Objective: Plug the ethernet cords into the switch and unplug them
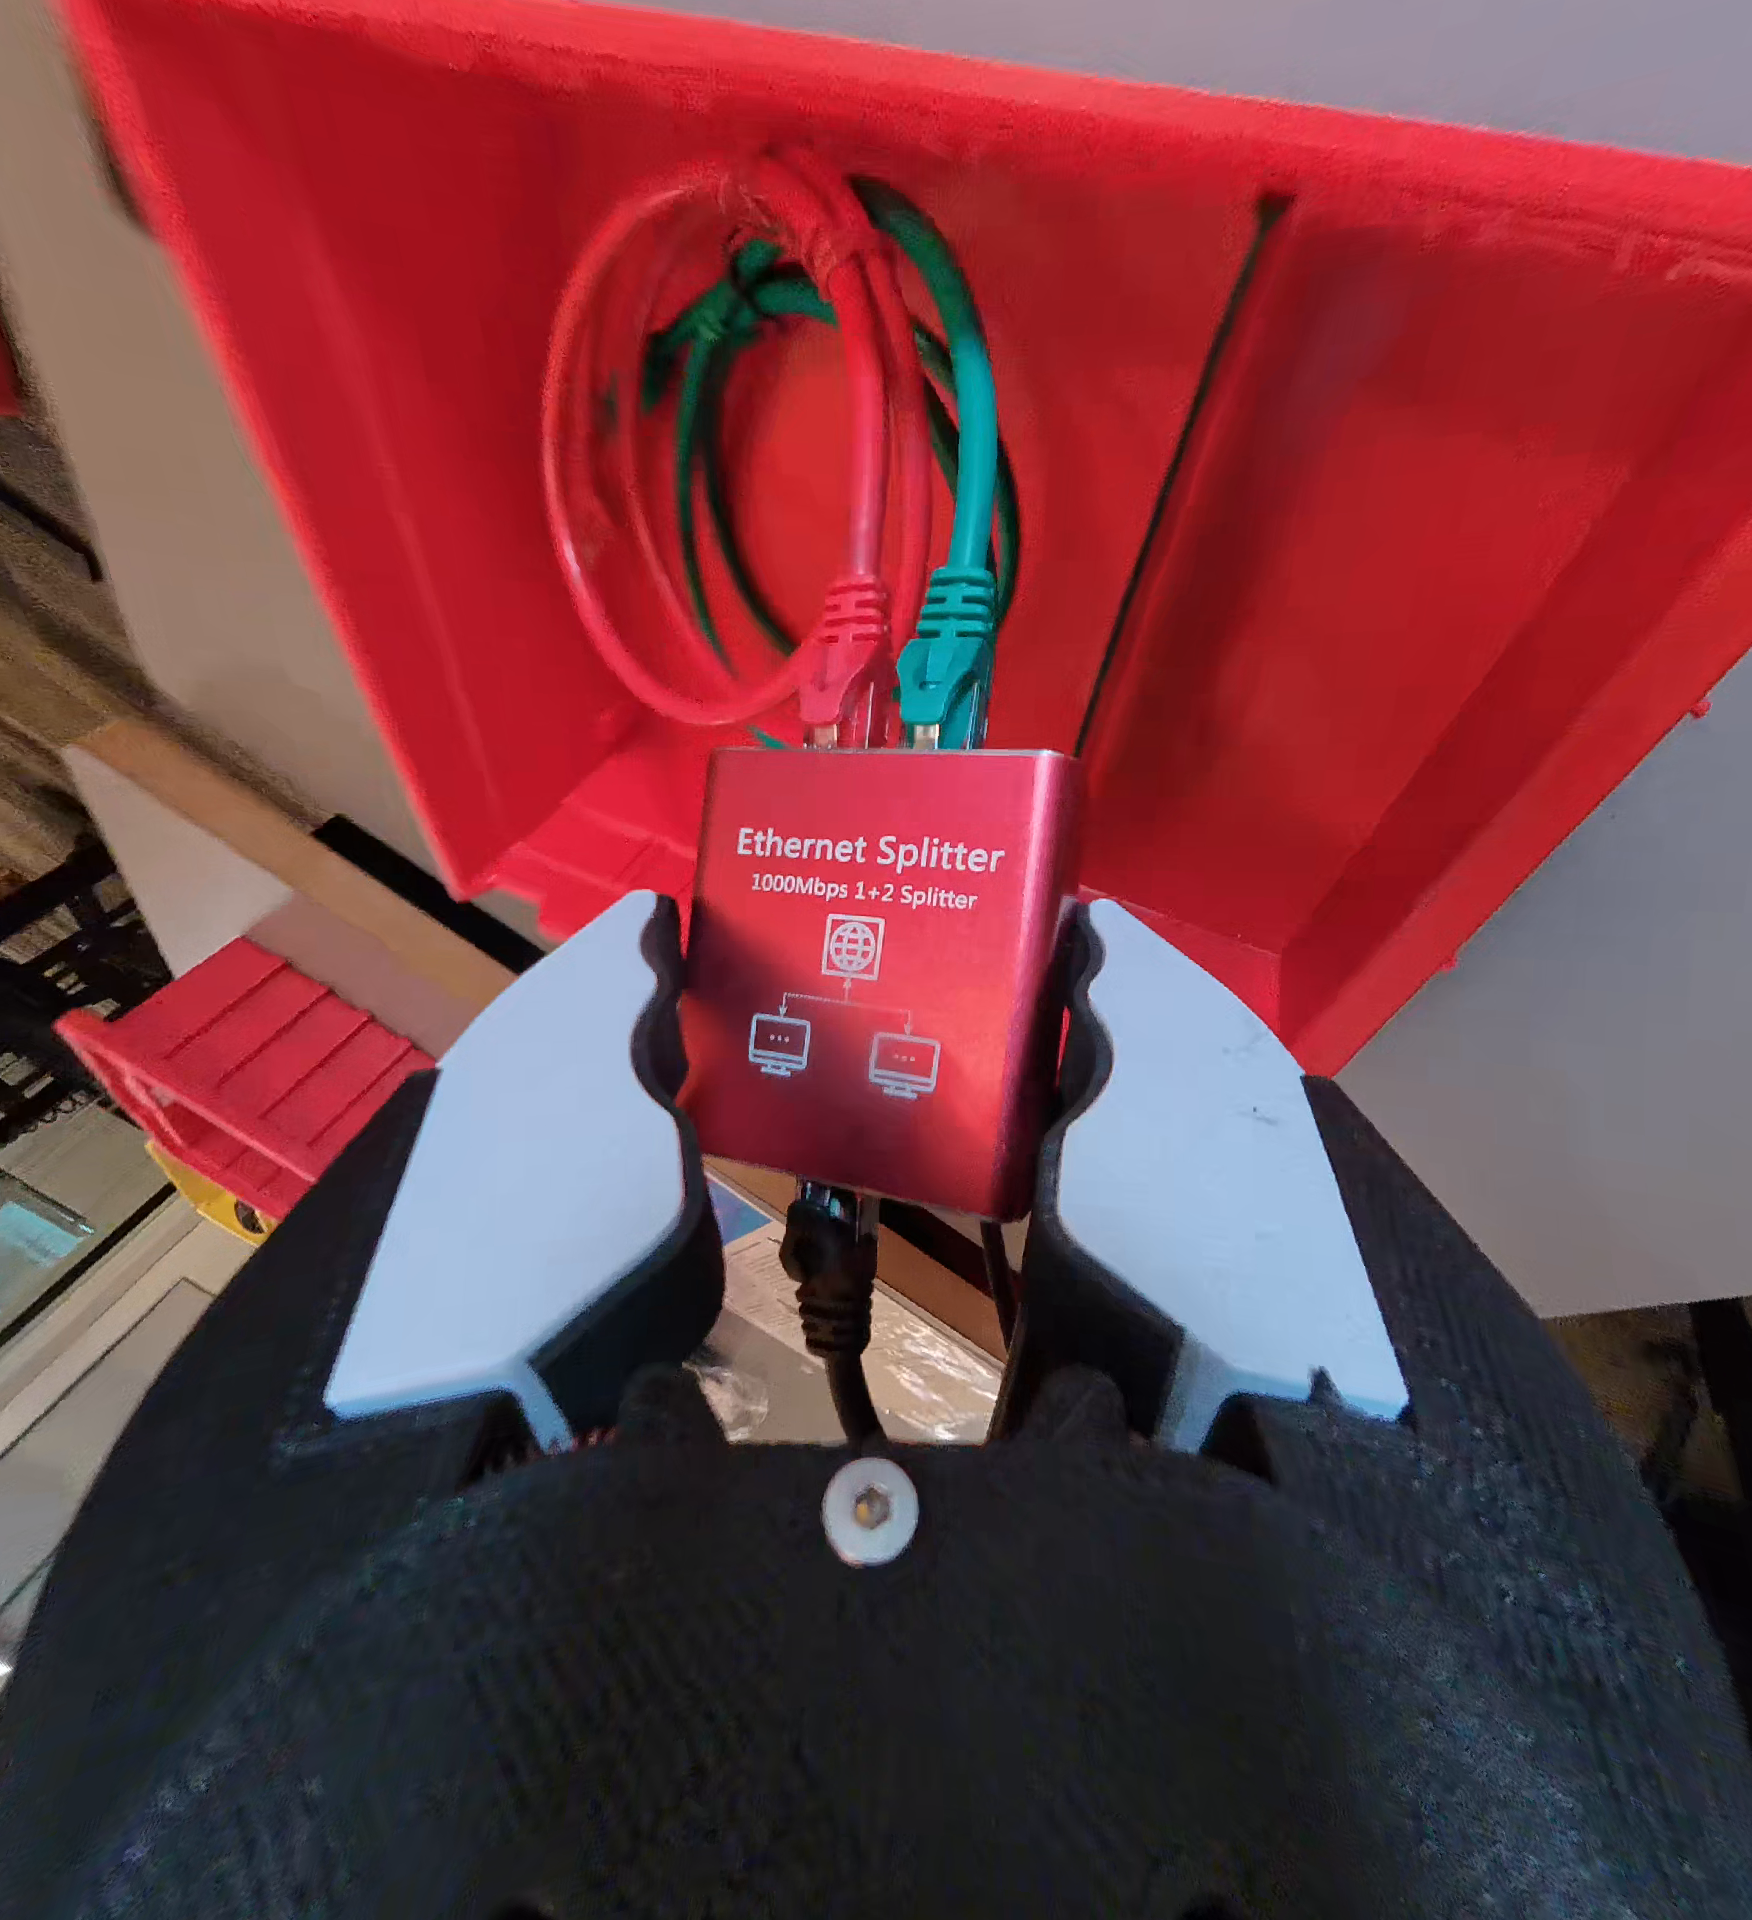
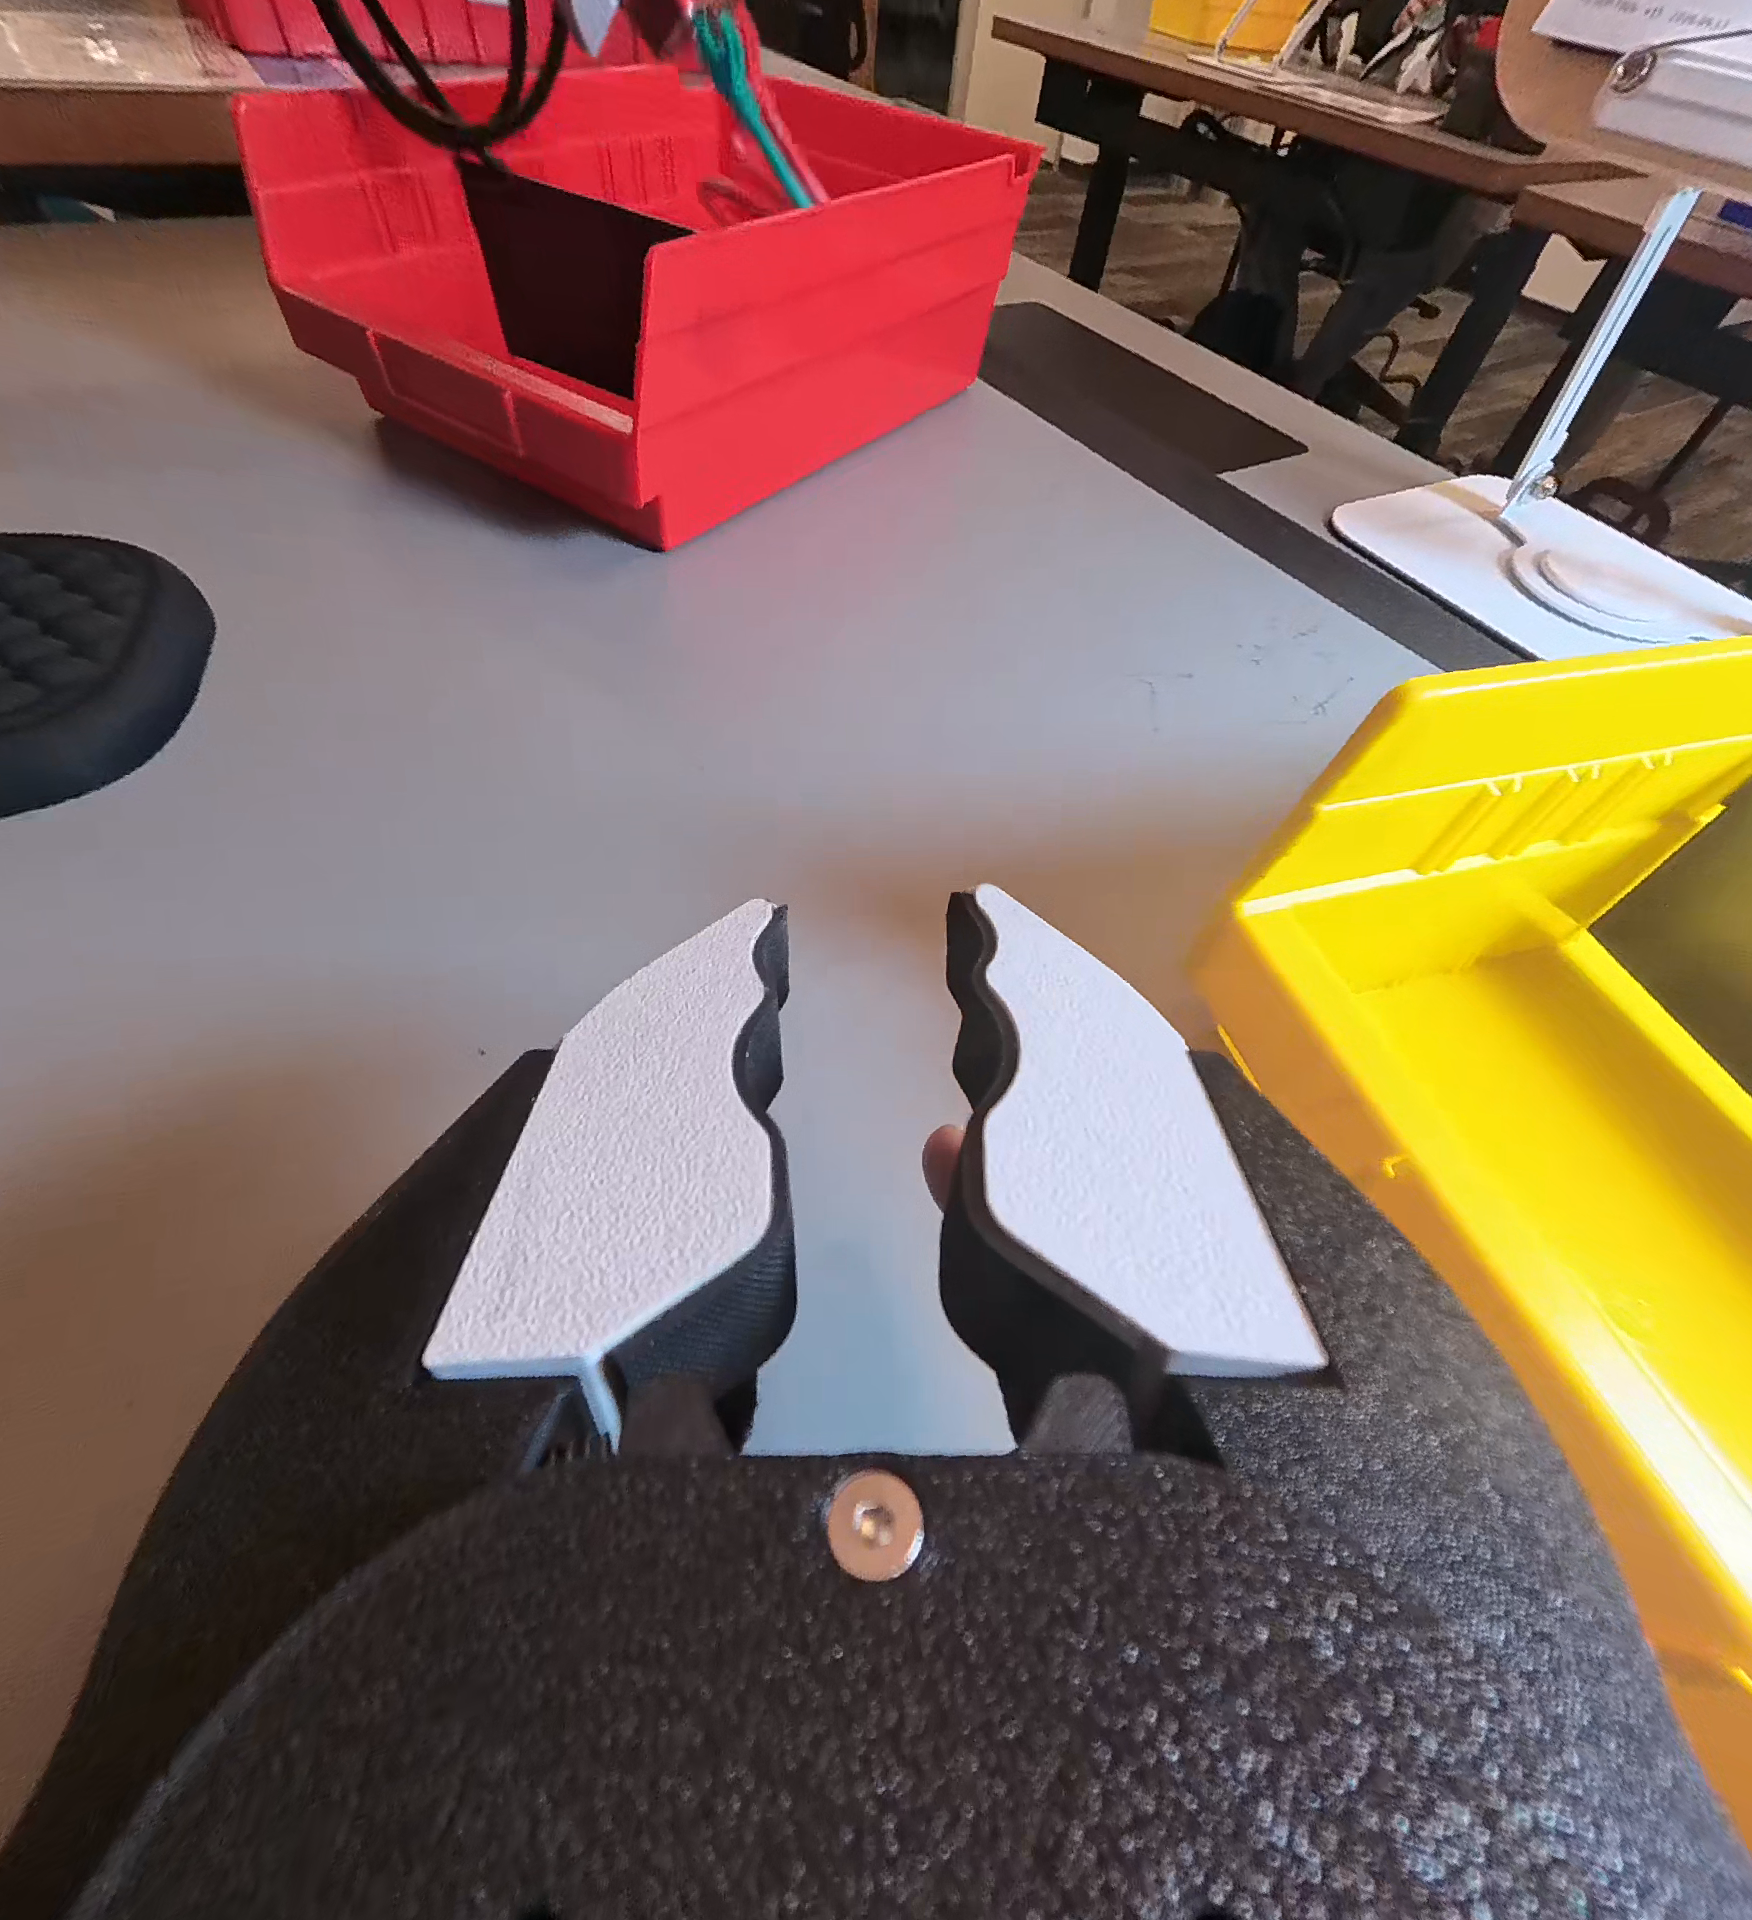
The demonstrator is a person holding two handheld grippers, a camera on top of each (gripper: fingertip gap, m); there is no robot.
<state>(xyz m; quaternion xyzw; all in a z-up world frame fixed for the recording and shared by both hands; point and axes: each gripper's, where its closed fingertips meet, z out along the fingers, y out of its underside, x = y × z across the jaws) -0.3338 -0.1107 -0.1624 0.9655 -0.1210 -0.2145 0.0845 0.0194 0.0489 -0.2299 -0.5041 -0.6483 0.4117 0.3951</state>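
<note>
Switch (image 1: 867,977) above red bin (image 1: 1474,623)

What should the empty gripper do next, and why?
Probably reach over and pinch the red plug to pull it out. The left gripper already holds the switch with all cords in; the right gripper is open and empty.

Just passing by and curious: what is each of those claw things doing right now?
Left gripper: closed on the red ethernet switch, with red, green and black cords plugged in.
Right gripper: open, empty, above the grey table.
</note>
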